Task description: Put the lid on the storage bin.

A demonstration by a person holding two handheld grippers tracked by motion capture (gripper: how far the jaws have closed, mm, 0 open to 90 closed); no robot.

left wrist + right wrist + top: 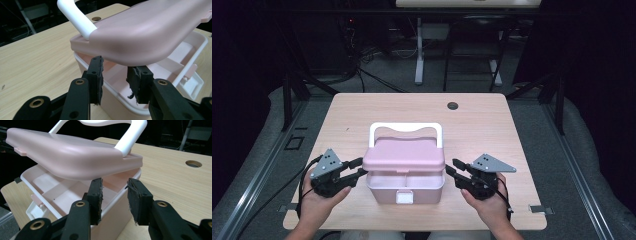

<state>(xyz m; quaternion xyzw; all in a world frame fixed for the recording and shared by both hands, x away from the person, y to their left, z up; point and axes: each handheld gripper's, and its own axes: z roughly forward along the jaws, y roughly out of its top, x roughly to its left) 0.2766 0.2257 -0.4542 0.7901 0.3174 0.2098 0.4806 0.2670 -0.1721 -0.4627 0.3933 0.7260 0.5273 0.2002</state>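
On the wooden table (362, 110), the pink box (404, 187) sits half-open, inside dividers only.

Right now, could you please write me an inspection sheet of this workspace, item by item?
Surface: light wood table, round hole near far edge.
Job's things: pink box, lid half raised at the front, white handle up; inner compartments look empty.
Clutter: nothing seen.
Grippers: left gripper and right gripper at the box's two sides, jaws open just under the lid's edges; whether they touch it is unclear.
Cables: one trails from each gripper; more on the floor behind.
Surroundings: dark room, grey floor, table legs beyond.
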